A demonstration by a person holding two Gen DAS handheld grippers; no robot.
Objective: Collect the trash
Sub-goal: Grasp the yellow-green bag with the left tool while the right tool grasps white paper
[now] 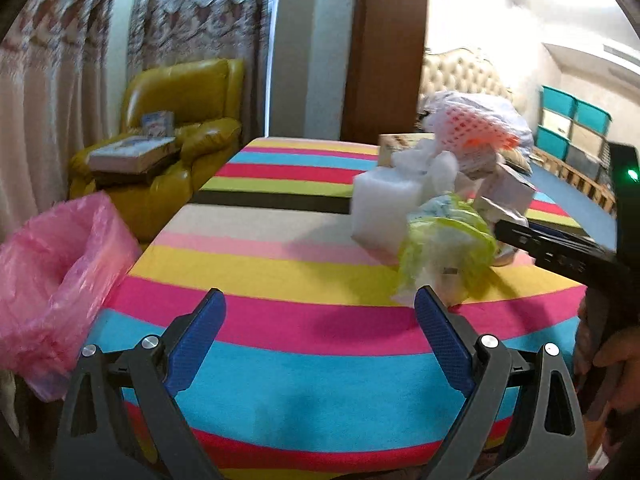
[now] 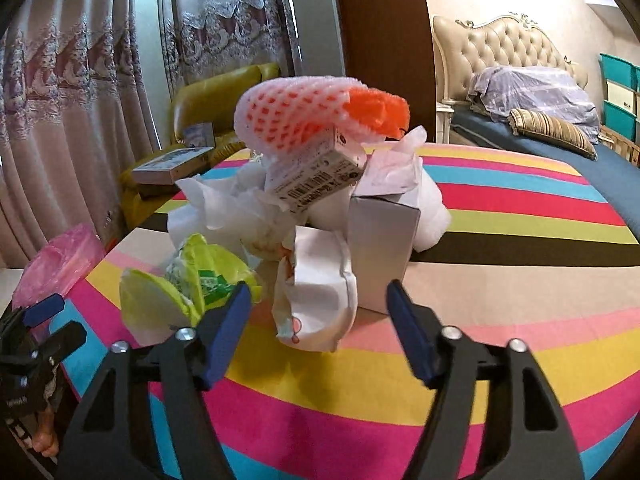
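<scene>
Both jaws apart, left hand-held gripper (image 1: 320,312), right hand-held gripper (image 2: 320,304), trash pile (image 2: 320,200) mid-table.

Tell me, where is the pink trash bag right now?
The pink trash bag hangs open off the striped table's left edge, below the yellow armchair.

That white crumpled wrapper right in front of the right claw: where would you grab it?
Probably by the wrapper's near bulging end, coming straight in low over the striped tablecloth. The right gripper is already open and lined up with it. That end juts free of the white box and the green bag, so the fingers could close across the soft folds.
</scene>
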